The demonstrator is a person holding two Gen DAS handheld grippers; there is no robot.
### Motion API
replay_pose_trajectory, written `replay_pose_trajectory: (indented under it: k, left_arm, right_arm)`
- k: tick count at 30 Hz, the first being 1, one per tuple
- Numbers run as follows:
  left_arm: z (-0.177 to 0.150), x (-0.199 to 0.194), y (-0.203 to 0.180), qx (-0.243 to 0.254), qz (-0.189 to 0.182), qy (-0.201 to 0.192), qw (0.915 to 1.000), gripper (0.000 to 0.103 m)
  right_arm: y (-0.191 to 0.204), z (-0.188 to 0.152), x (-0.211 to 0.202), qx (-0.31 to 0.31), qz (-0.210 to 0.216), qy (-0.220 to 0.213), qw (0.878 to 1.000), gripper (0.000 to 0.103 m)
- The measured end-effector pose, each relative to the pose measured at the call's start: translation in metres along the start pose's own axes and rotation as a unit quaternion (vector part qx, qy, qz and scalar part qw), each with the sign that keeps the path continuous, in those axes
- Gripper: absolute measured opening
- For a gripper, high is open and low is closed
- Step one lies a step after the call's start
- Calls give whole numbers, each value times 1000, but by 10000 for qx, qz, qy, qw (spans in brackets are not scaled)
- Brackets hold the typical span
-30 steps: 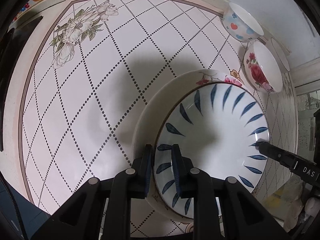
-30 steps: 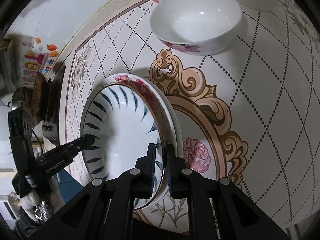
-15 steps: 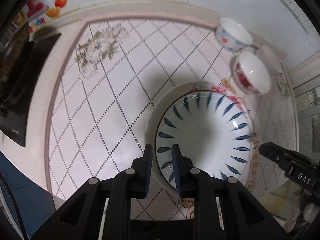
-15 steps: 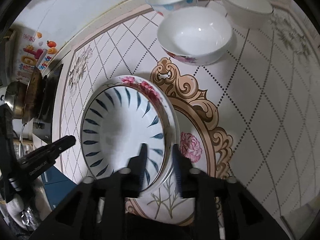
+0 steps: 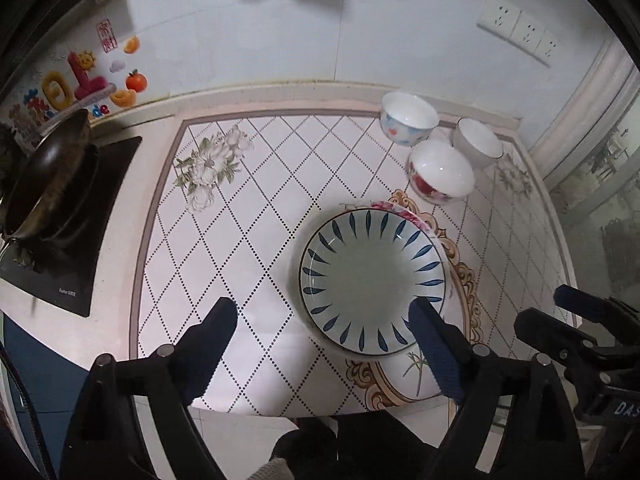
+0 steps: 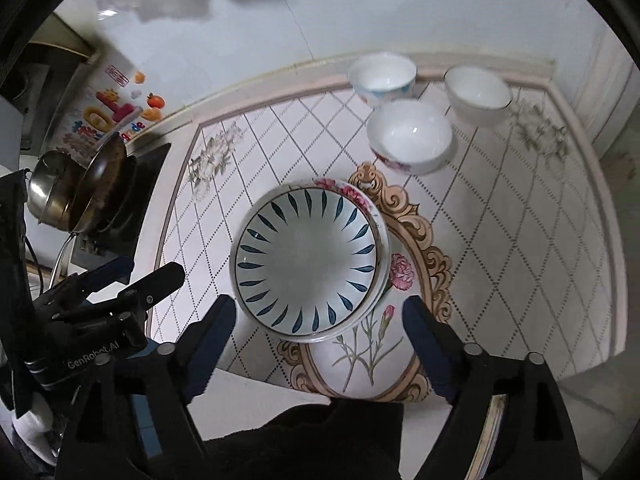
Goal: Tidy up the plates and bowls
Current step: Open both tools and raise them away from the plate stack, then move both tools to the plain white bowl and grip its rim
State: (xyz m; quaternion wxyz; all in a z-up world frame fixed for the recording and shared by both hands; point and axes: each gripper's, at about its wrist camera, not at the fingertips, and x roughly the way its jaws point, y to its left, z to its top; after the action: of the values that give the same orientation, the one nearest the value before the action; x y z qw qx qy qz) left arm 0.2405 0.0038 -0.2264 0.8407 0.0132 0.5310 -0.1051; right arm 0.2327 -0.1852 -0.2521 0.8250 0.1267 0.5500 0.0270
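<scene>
left tool [image 5: 320, 320]: jaws opening, wide apart, nothing gripped
right tool [image 6: 316, 312]: jaws opening, wide apart, nothing gripped
blue-leaf plate [image 5: 372, 284]: stacked on flowered plate [image 6: 352, 194], mid bench [image 5: 240, 240]
bowls [image 5: 440, 170]: three, clustered near back wall

The left gripper [image 5: 324, 316] is aimed steeply downward, its jaws opening wide with nothing gripped between the 2 fingers. The right gripper [image 6: 316, 314] is angled likewise, its jaws also opening and empty.
</scene>
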Motion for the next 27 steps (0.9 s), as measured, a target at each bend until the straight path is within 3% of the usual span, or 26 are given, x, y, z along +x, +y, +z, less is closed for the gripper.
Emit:
replay_pose_trajectory:
  k: [10,15,22,27]
  left_arm:
    - [-31,-32,3,-45,-193,-74,9998,93]
    - [-33,-40,-2,-91,-172,-184,9996,93]
    - [6,-30,-25,-183,120,-490,9986,93]
    - [58,11,-53,-353,30,-256,9990,93]
  right_arm:
    - [16,-41,-50,57,-229,-294,9993,93]
    - [12,-47,-56,105,-23,-323,9994,94]
    - [-30,-14,-39,399,476,-346,9975,94]
    - [-79,37,-11,630,628,-239,9957,94]
